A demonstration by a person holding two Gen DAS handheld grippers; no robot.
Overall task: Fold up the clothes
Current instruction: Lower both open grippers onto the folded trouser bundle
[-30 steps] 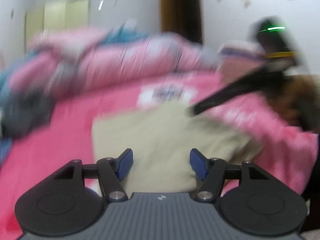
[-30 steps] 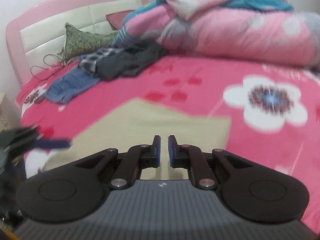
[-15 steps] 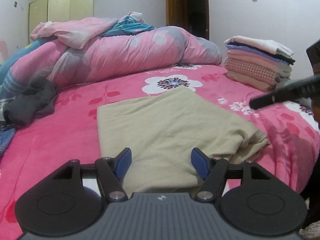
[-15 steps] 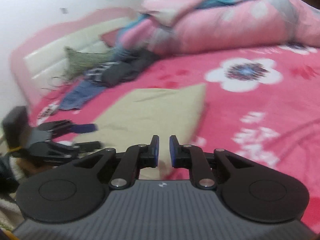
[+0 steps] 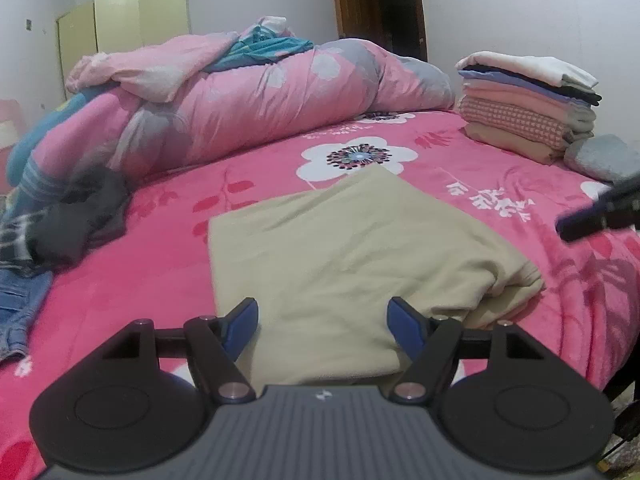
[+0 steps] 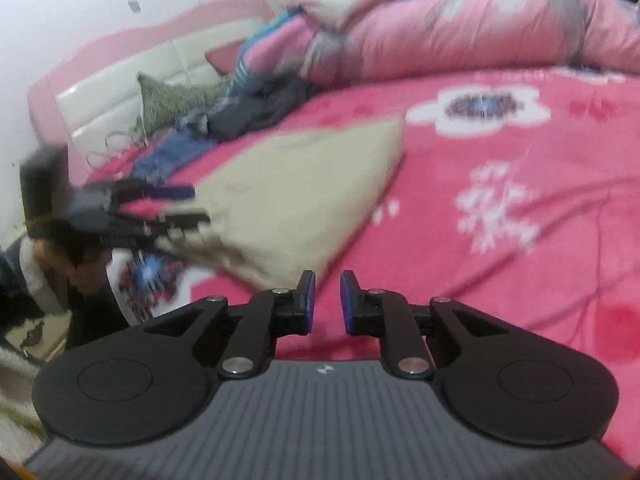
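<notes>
A: Left gripper [image 5: 323, 322]?
B: My left fingers are opening wide, the beige garment [image 5: 344, 252] between them unpressed, on the bed [image 5: 132, 276] at 12 o'clock.
A: Right gripper [image 6: 327, 305]?
B: Narrow gap, nothing held.

No readable text, label, brand name or number showed in either view. The only mark was a small pale emblem [image 5: 321, 395], too small to make out, on the ribbed grey body just behind each gripper's fingers, seen likewise in the right wrist view [image 6: 323, 369].
</notes>
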